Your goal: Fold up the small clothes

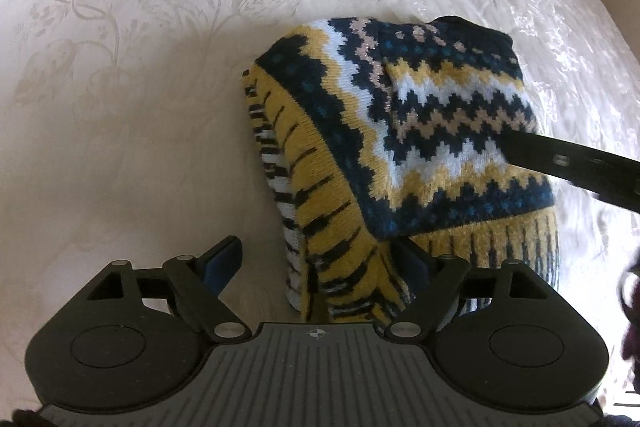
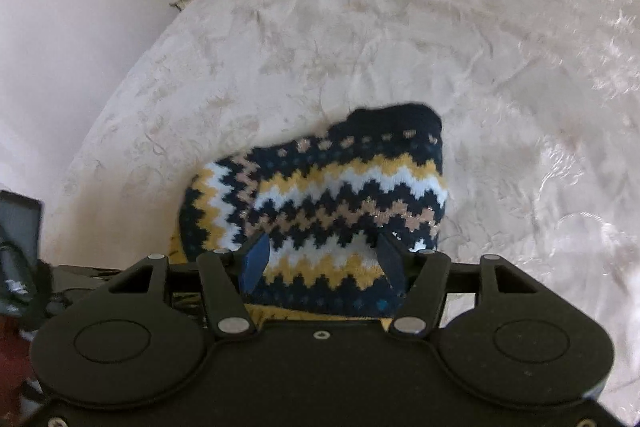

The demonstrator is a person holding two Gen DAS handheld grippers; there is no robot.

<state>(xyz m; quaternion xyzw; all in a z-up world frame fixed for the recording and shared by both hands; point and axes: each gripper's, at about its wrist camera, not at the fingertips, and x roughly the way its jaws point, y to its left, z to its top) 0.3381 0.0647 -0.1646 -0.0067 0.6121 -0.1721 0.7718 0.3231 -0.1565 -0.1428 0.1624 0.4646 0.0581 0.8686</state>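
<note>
On the cream bed (image 1: 160, 67) the folded knit sweater (image 1: 392, 131) lies mid-bed, left gripper (image 1: 320, 259) wide open and empty, right gripper (image 2: 320, 259) half-open over it, gripping nothing, so snagging could undo the fold.

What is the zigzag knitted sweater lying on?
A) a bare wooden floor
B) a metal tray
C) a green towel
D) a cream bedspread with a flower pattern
D: the folded navy, yellow and white zigzag knitted sweater rests on the shiny cream bedspread with a woven flower pattern, which spreads out all around it in both views.
</note>
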